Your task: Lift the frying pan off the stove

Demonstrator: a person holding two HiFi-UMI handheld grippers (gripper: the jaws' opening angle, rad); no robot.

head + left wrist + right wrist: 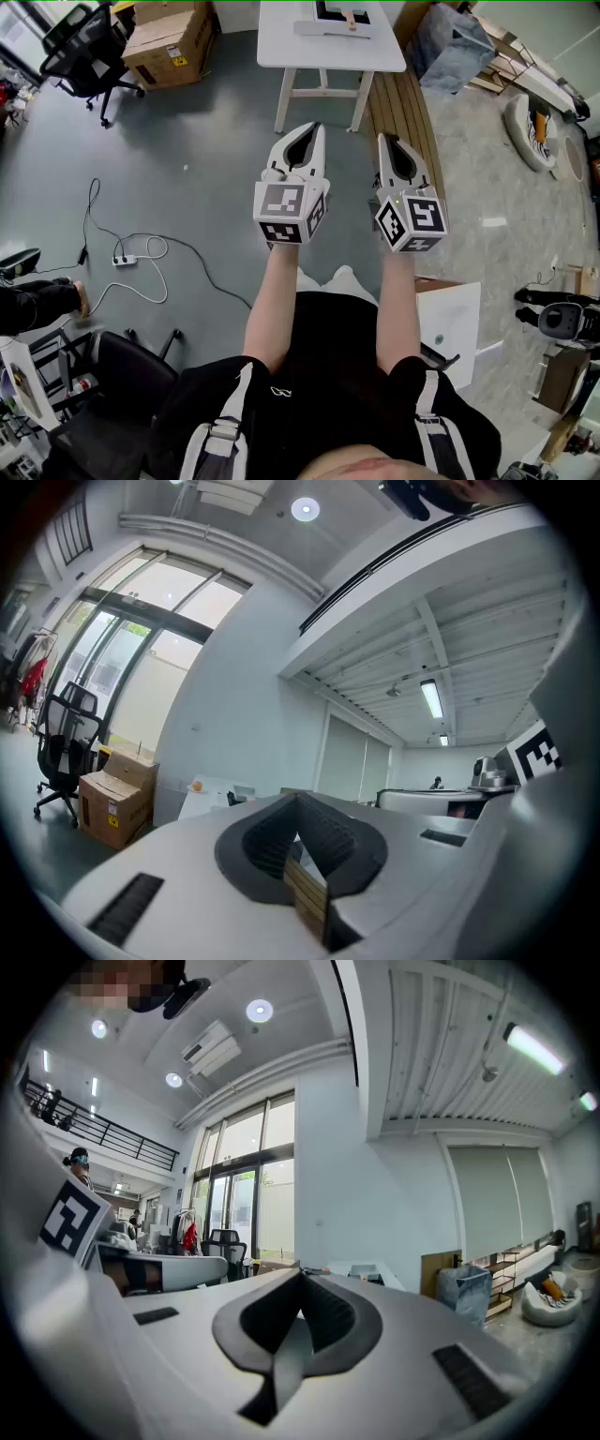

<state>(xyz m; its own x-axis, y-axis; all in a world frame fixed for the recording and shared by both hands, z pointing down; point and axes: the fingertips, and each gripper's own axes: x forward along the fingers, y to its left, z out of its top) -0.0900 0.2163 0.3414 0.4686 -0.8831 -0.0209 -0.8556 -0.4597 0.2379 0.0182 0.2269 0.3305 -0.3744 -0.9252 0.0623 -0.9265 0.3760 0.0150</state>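
No frying pan or stove shows in any view. In the head view I hold both grippers level in front of me, side by side above the grey floor. My left gripper [312,127] is shut with nothing in it, and so is my right gripper [386,138]. In the left gripper view the jaws meet at their tips [298,797] with only the room beyond them. The right gripper view shows the same: jaws closed [301,1273], empty. Each gripper carries its cube with square markers near my hands.
A white table [330,47] stands ahead with a flat white object [339,21] on it. Cardboard boxes [171,42] and a black office chair [84,47] are at the far left. A power strip with cables [125,260] lies on the floor. Wooden planks [405,112] run at the right.
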